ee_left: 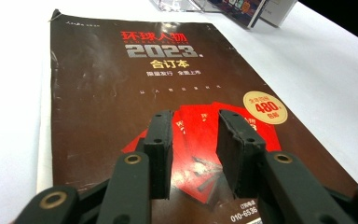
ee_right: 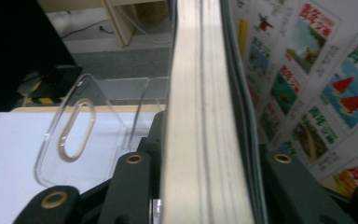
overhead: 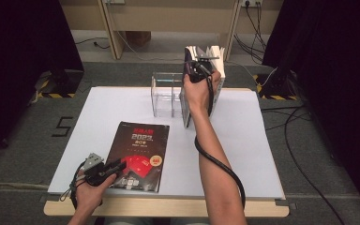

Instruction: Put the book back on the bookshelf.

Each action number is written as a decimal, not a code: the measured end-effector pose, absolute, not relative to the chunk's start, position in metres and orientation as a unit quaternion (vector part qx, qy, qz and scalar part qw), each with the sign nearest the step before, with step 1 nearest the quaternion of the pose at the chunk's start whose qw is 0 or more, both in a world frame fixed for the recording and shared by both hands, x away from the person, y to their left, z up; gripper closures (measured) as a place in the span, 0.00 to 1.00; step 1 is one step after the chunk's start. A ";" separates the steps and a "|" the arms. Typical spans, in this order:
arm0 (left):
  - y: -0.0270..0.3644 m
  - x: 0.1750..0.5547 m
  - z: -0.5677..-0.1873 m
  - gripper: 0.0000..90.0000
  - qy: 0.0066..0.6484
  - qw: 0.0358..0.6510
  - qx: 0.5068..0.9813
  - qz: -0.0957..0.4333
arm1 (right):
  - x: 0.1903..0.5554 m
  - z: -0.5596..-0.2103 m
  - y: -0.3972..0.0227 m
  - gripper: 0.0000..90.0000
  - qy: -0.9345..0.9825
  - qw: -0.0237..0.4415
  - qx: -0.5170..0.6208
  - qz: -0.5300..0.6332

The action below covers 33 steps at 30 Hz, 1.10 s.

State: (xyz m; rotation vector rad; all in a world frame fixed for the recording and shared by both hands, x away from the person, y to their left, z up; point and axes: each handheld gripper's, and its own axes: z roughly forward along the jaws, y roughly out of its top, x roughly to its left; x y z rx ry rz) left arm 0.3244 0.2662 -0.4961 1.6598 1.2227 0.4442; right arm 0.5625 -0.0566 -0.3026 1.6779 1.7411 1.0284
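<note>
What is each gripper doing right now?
Left gripper: open, jaws above the dark magazine.
Right gripper: shut on an upright book.

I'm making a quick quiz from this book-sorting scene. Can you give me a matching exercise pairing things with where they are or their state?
Things:
1. dark magazine
2. thick book
3. clear acrylic rack
4. left gripper

States:
A. standing empty at the far side of the white table
B. lying flat on the table
C. upright between the right gripper's jaws
D. open, above the magazine's cover

Pairs: 1-B, 2-C, 3-A, 4-D
</note>
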 end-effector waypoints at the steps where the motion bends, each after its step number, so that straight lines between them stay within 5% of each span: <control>1: 0.266 0.324 -0.496 0.72 0.504 0.494 0.684 0.183 | 0.563 -0.303 -0.056 0.78 0.646 0.257 0.619 0.367; 6: 0.266 0.325 -0.496 0.72 0.504 0.493 0.685 0.183 | 0.564 -0.306 -0.057 0.85 0.639 0.250 0.630 0.363; 22: 0.267 0.325 -0.496 0.73 0.504 0.496 0.683 0.185 | 0.560 -0.323 -0.050 0.85 0.604 0.318 0.602 0.413; 33: 0.267 0.324 -0.496 0.73 0.505 0.496 0.682 0.186 | 0.560 -0.327 -0.051 0.75 0.614 0.319 0.602 0.399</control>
